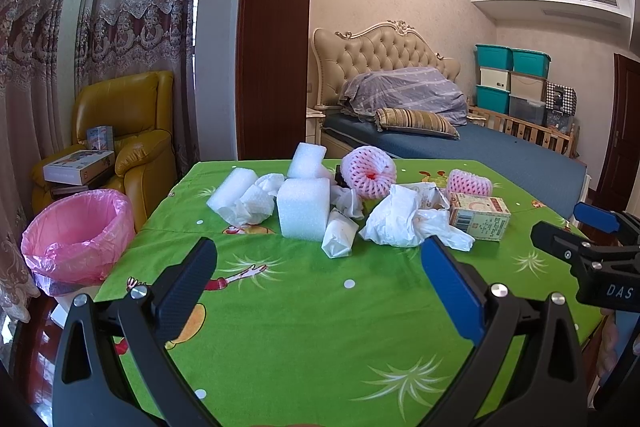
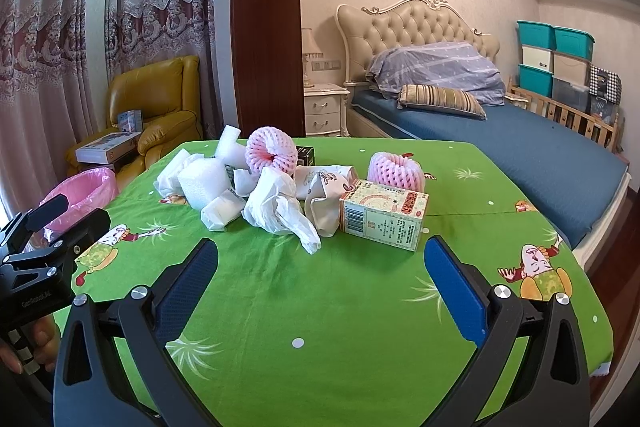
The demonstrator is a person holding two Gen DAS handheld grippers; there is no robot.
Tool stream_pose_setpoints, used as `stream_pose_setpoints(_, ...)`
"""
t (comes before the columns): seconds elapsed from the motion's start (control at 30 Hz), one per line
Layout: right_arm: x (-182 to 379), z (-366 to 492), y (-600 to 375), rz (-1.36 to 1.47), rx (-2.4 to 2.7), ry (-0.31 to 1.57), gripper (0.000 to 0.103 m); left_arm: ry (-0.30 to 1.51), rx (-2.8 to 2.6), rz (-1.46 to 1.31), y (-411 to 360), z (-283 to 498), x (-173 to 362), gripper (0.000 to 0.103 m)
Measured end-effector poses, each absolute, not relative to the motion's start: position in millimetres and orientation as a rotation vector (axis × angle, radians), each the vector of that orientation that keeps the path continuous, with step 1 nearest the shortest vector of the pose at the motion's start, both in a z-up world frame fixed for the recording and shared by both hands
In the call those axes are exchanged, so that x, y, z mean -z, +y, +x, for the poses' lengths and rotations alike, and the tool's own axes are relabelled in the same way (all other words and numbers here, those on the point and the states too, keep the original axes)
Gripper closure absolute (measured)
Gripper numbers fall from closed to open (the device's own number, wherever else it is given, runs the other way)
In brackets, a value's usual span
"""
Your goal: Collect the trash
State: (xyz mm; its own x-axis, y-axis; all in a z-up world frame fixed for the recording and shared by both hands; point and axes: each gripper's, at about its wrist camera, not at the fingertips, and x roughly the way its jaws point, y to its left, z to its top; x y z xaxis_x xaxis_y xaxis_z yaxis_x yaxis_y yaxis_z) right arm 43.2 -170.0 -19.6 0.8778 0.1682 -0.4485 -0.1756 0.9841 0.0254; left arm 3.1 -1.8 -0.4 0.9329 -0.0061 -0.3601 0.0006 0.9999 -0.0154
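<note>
A pile of trash lies on the green tablecloth [image 1: 320, 307]: white foam blocks [image 1: 304, 207], crumpled white tissues [image 1: 404, 219], two pink foam fruit nets [image 1: 369, 175], and a small printed carton [image 1: 480, 217]. The carton [image 2: 382, 213], tissues [image 2: 276, 205] and nets [image 2: 272, 151] also show in the right wrist view. My left gripper [image 1: 320, 275] is open and empty, short of the pile. My right gripper [image 2: 324, 275] is open and empty, just short of the carton. A pink-lined trash bin [image 1: 76, 231] stands off the table's left edge.
A yellow armchair [image 1: 128, 131] with boxes stands behind the bin. A bed [image 1: 460, 143] lies beyond the table's far edge. A dark wooden pillar [image 1: 276, 31] rises behind the table. The right gripper shows at the right edge of the left wrist view [image 1: 576, 231].
</note>
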Motion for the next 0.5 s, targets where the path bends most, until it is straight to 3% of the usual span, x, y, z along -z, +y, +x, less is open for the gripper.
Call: stream_pose_setpoints(0.5, 25.0, 42.5, -171.5, -0.008, -0.175, 0.469, 0.006, 0.367, 0.006, -0.025, -1.1, -2.9, -1.3, 0.004)
